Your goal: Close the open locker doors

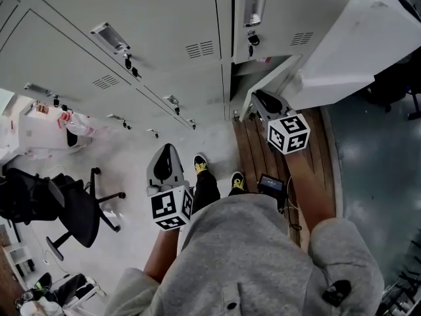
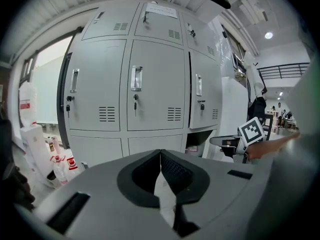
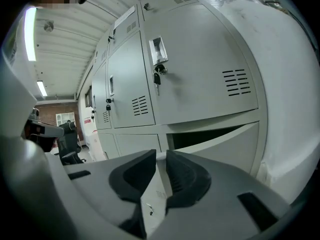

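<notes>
- Grey lockers (image 1: 164, 25) fill the top; one door (image 1: 342, 51), upper right, hangs open.
- Pale floor (image 1: 131, 170), chair (image 1: 66, 206) at left.
- Left tool (image 2: 160, 154) pressed together, right tool (image 3: 161, 156) barely spread.

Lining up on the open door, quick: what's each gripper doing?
Left gripper: closed, empty.
Right gripper: barely open, empty.

The lockers (image 1: 164, 25) are smooth, matt, pale grey painted metal, with shiny bright handles (image 1: 253, 6). A floor strip (image 1: 253, 153) looks like brown wood planking. The sweatshirt (image 1: 250, 255) is soft grey cloth. The left gripper (image 2: 160, 153) has a matt grey plastic shell and ribbed black jaws.
</notes>
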### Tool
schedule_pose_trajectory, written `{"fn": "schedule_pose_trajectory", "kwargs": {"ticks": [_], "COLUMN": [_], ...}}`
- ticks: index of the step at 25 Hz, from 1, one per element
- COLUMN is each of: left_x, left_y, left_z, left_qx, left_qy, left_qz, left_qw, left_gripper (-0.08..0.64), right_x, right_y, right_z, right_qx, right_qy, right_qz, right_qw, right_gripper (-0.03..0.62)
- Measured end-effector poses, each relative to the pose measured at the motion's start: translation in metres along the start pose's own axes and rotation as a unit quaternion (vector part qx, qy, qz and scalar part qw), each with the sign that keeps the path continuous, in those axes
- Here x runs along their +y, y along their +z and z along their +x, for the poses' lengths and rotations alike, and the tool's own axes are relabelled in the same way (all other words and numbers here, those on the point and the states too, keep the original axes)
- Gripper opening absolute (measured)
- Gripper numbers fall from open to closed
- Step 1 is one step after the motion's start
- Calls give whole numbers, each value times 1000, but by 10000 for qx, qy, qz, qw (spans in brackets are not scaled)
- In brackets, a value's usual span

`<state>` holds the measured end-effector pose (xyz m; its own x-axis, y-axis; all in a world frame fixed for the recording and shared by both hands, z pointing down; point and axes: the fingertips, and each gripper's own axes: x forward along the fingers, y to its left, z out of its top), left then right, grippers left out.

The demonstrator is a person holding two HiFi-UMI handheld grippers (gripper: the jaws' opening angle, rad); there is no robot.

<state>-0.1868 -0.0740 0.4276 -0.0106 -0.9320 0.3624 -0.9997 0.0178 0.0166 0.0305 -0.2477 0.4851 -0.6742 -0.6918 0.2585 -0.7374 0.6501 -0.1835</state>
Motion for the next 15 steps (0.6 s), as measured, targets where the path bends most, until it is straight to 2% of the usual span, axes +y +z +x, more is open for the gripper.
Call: {"fn": "schedule_pose_trajectory", "kwargs": {"ticks": [4,9,15], "left_x": [15,32,51], "left_y": [2,6,12], "left_z": [5,15,32], "left_qx": [32,65,118], "left_qy": [83,115,98], "left_qz": [-15,0,45], "left_qw": [10000,9999,9999], "left_gripper": [11,11,11], "right_x": [1,-10,-15], "right_y": [6,7,7], "right_z": [22,45,72], "right_qx": [-33,50,69], "right_qy": [-80,-529,-625], "right_qz": [-14,51,168], "right_qw": [10000,9986,9979], "right_gripper": [74,55,52]}}
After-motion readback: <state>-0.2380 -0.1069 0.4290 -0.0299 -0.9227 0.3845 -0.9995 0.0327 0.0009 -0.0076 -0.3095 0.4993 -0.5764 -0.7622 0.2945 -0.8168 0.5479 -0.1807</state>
